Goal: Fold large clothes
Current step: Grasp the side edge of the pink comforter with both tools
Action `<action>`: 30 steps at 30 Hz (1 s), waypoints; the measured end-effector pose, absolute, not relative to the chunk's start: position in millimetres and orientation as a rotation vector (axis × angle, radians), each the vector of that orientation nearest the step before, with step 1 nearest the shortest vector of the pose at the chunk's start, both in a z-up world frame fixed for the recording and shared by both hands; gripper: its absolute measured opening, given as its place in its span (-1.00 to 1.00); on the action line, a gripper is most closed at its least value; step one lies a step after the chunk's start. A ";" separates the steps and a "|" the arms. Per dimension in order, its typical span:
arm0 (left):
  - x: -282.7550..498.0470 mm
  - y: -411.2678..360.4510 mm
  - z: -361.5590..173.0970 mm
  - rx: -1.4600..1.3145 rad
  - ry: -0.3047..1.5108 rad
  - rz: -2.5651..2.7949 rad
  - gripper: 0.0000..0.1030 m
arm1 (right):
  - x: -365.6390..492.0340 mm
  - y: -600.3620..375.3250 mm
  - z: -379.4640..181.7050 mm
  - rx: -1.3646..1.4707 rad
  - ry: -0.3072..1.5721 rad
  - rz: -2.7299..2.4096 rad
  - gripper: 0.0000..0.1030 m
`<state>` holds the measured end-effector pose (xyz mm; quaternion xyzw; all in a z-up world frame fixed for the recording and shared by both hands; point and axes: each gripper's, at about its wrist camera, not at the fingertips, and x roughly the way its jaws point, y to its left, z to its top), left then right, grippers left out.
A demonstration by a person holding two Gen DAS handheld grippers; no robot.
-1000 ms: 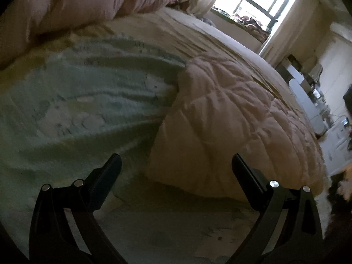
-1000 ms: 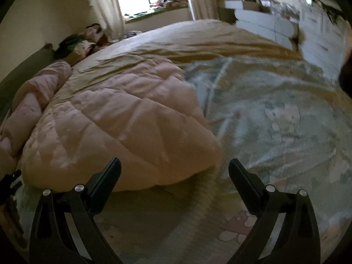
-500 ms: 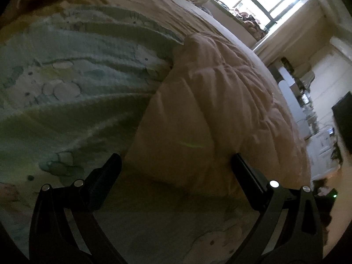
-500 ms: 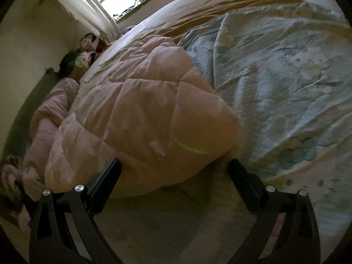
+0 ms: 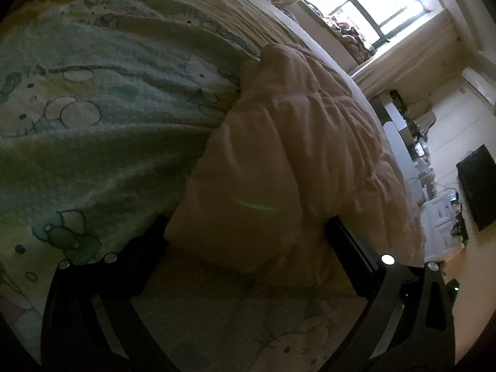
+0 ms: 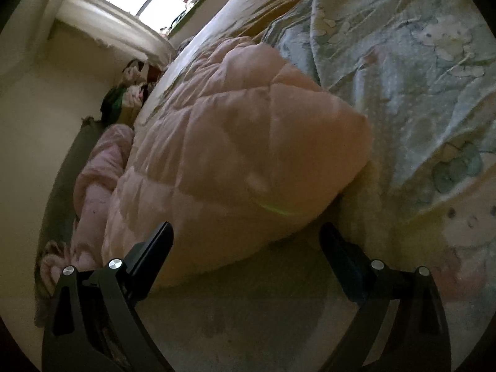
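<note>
Quilt (image 5: pixel 279 155), pink, padded, lies on bed over green cartoon-print sheet (image 5: pixel 93 108); near corners bulge toward both cams. Risk: thick corner slips or only outer layer gets pinched if fingers close too shallow, causing lopsided fold. Surface: diamond stitching, puffy, partly doubled over already, by the look. L gripper (image 5: pixel 248 232) spread wide, corner between fingers, nothing gripped. R gripper (image 6: pixel 245 232) likewise released, straddling opposite corner (image 6: pixel 325 155). Window (image 5: pixel 372 9) beyond bed.

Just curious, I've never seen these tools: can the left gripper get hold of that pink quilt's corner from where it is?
Probably yes. The left gripper is open, the pink quilt corner bulges between its fingers, and nothing blocks it.
</note>
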<state>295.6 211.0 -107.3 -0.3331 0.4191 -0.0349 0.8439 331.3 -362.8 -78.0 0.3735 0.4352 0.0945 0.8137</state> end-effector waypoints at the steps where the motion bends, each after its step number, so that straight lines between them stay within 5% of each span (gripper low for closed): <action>1: 296.0 212.0 -108.3 -0.716 0.886 -0.079 0.84 | 337.7 -367.6 -81.6 0.825 0.913 0.207 0.84; 23: 319.2 213.6 -116.8 -0.789 0.885 -0.135 0.84 | 401.6 -390.8 -97.7 0.845 0.922 0.296 0.89; 30: 326.8 209.4 -114.7 -0.775 0.877 -0.138 0.84 | 403.3 -380.3 -89.9 0.787 0.899 0.284 0.64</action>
